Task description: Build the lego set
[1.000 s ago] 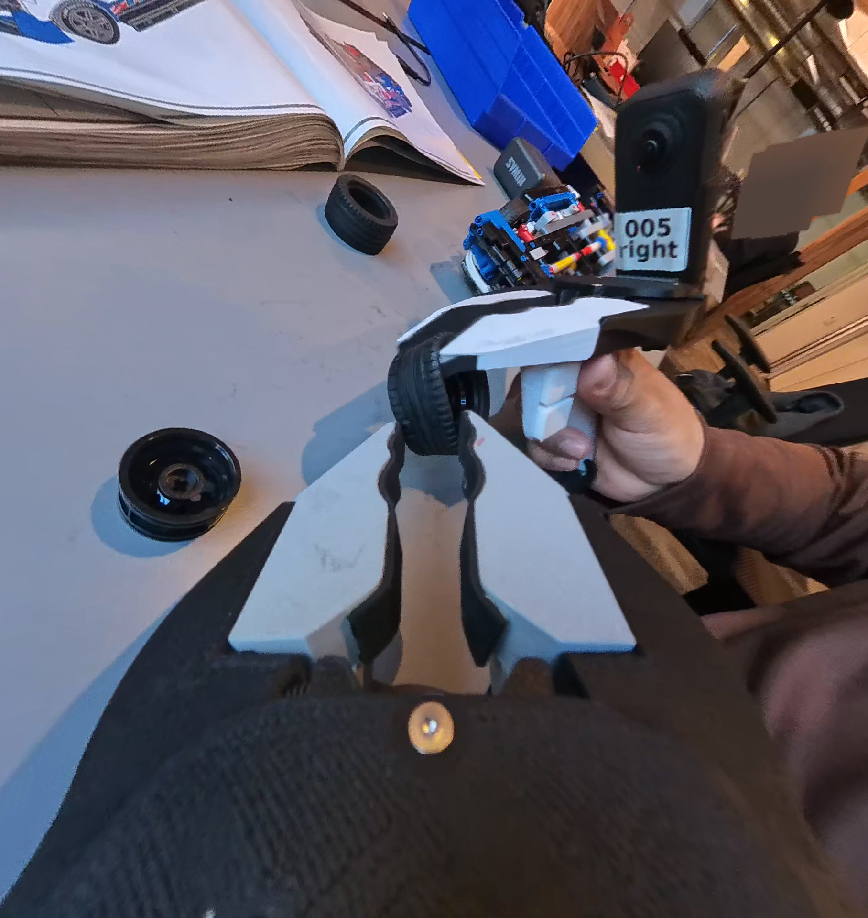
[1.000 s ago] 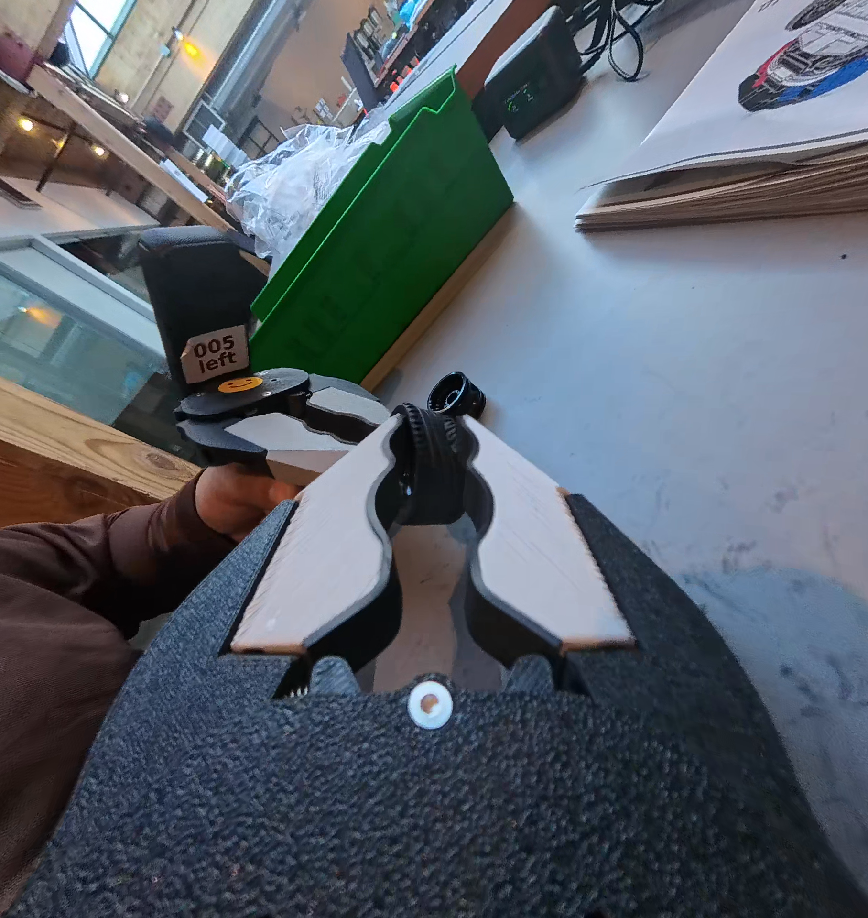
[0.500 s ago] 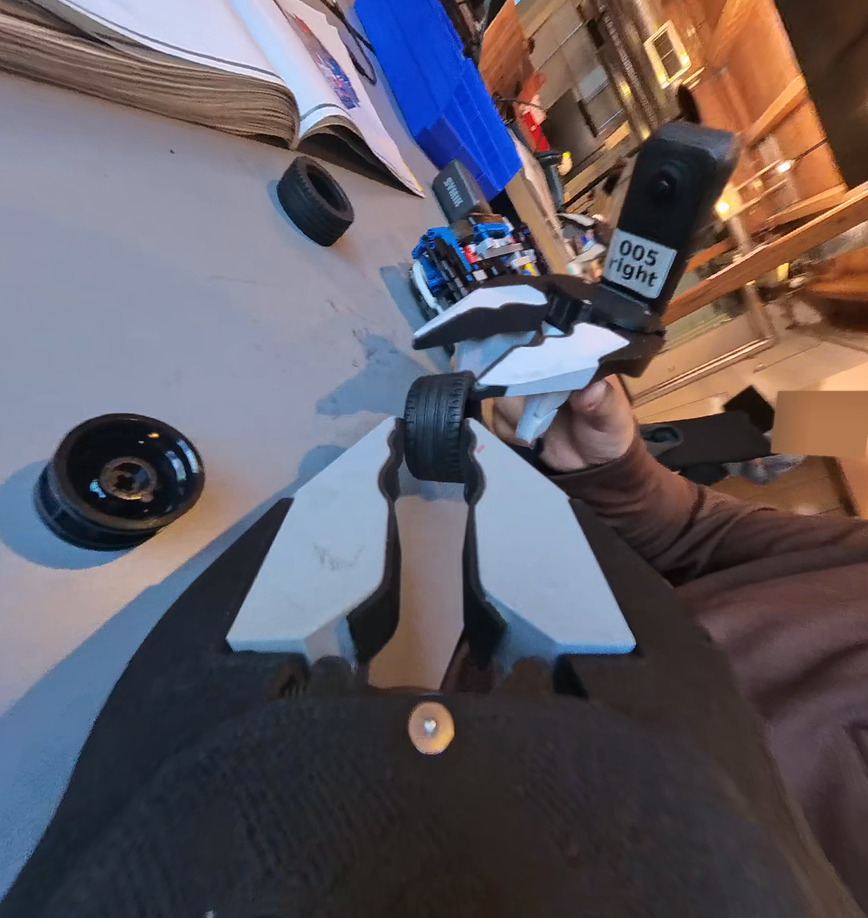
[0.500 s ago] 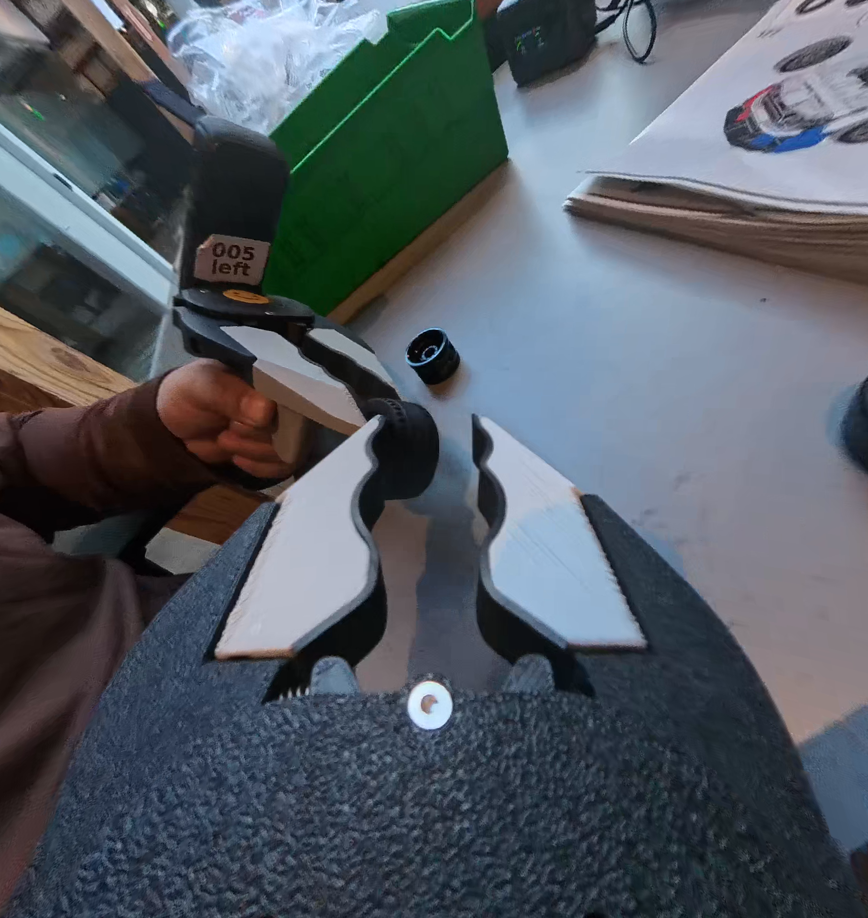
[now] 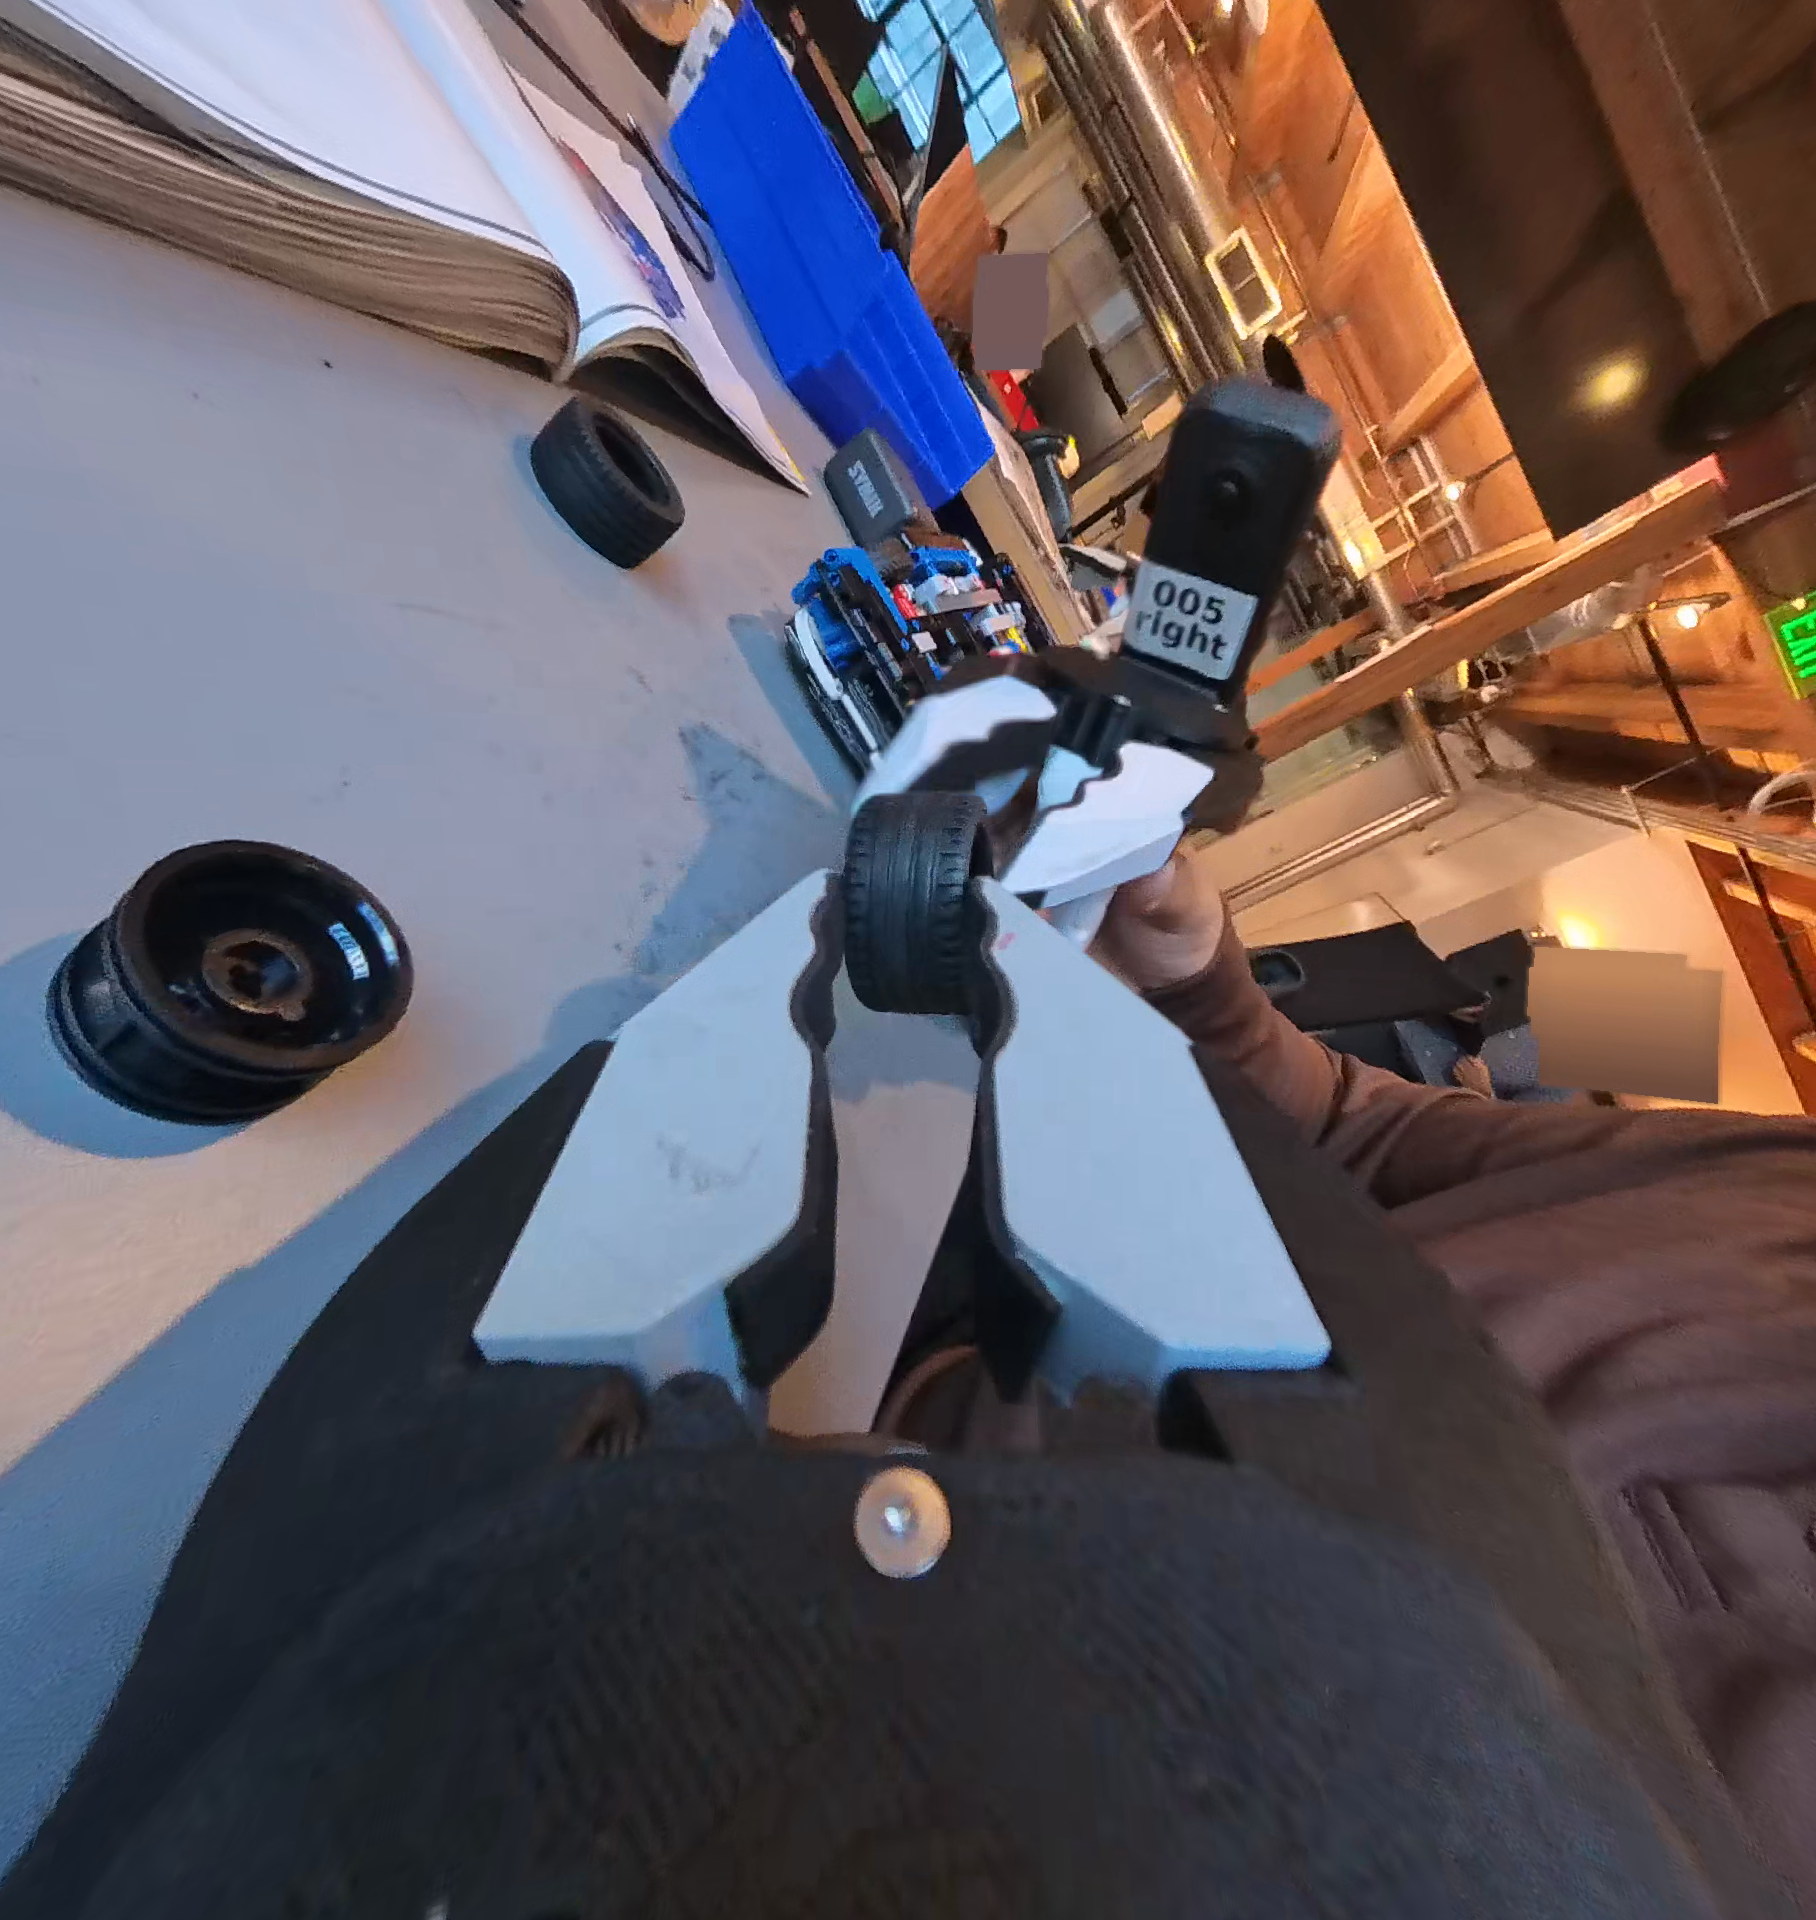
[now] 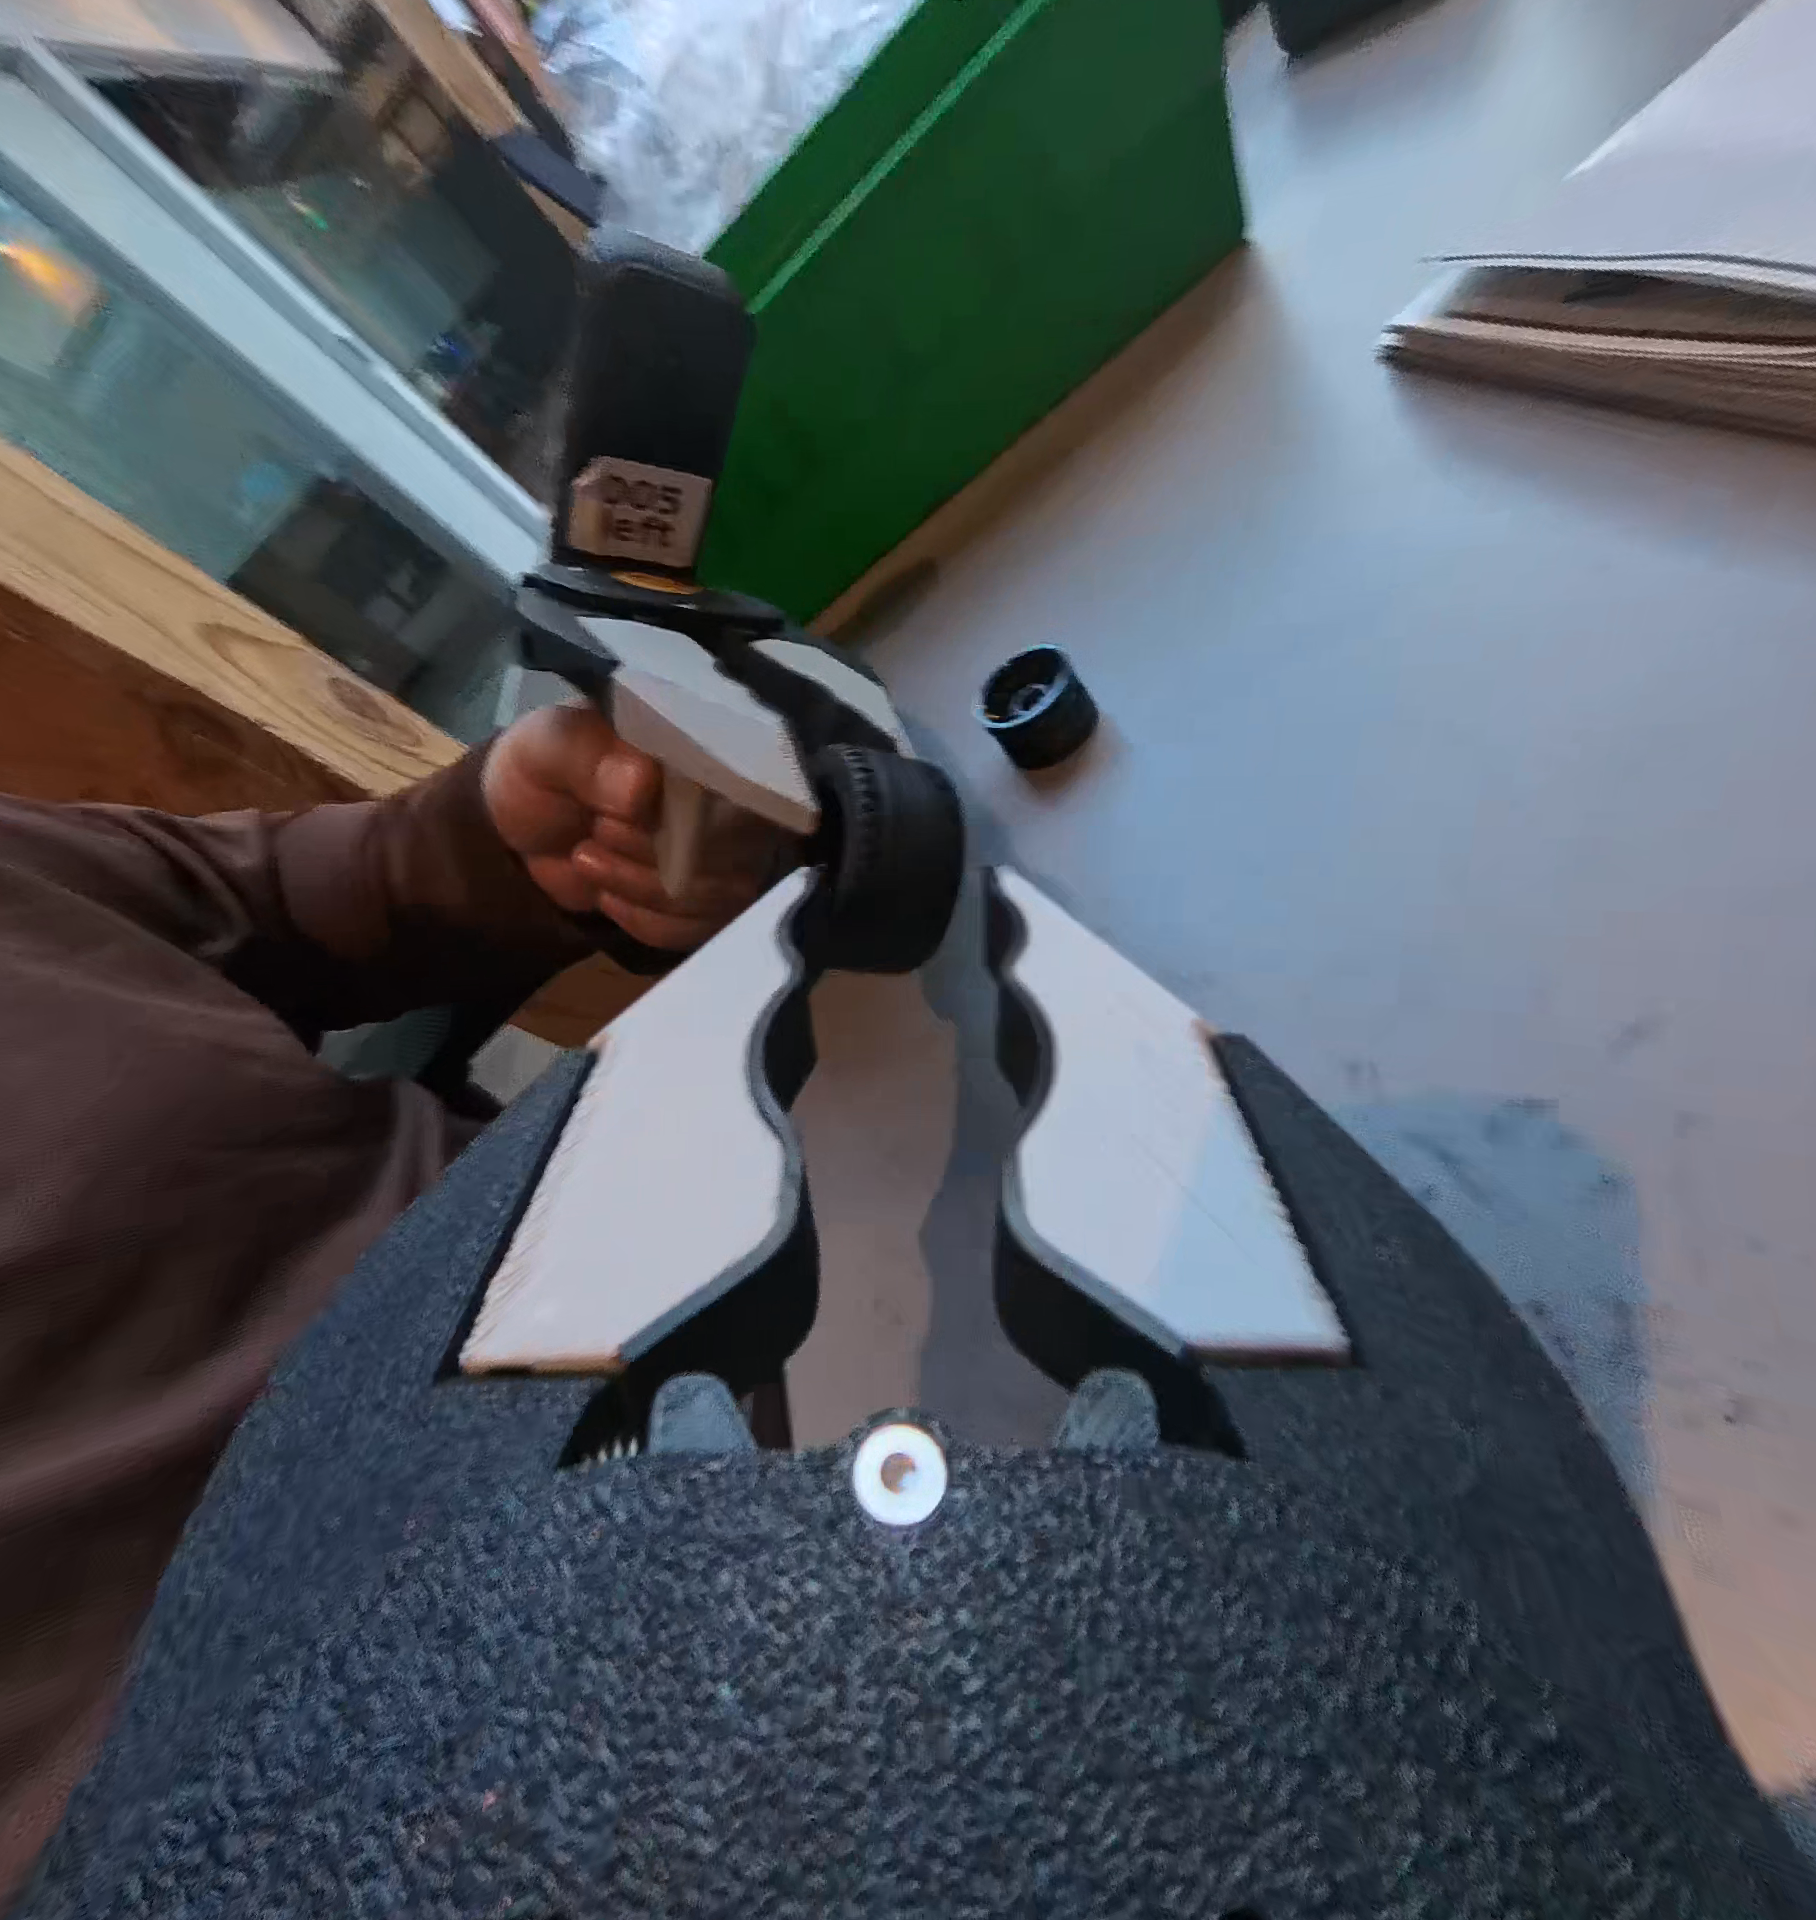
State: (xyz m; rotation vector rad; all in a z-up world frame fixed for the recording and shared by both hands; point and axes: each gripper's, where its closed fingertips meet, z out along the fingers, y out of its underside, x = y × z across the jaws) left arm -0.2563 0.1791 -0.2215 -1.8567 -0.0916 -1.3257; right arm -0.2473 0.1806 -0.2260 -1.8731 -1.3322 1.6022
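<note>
My left gripper [image 5: 909,920] is shut on a black wheel with its tyre [image 5: 916,883] and holds it above the grey table [image 5: 260,623]. My right gripper [image 6: 899,914] is open, and the same wheel [image 6: 888,873] lies between its fingertips, against the left finger. The right gripper also shows in the left wrist view [image 5: 997,821], just behind the wheel. A bare black rim [image 5: 229,977] lies on the table to the left and also shows in the right wrist view [image 6: 1039,707]. A loose tyre [image 5: 608,499] and the partly built car [image 5: 904,634] sit farther back.
An open instruction book [image 5: 260,187] lies at the back, with a blue bin [image 5: 831,260] beside it. A green bin [image 6: 966,260] stands at the table's left side. The table edge [image 6: 571,1013] runs close under the grippers. The grippers are tip to tip, or close to it. The bare black rim [image 5: 229,977] lies around 9 cm away from my left fingertips.
My right gripper, shut on the wheel a second ago, has opened and let it go. My left gripper keeps hold of the wheel. Both views have tilted.
</note>
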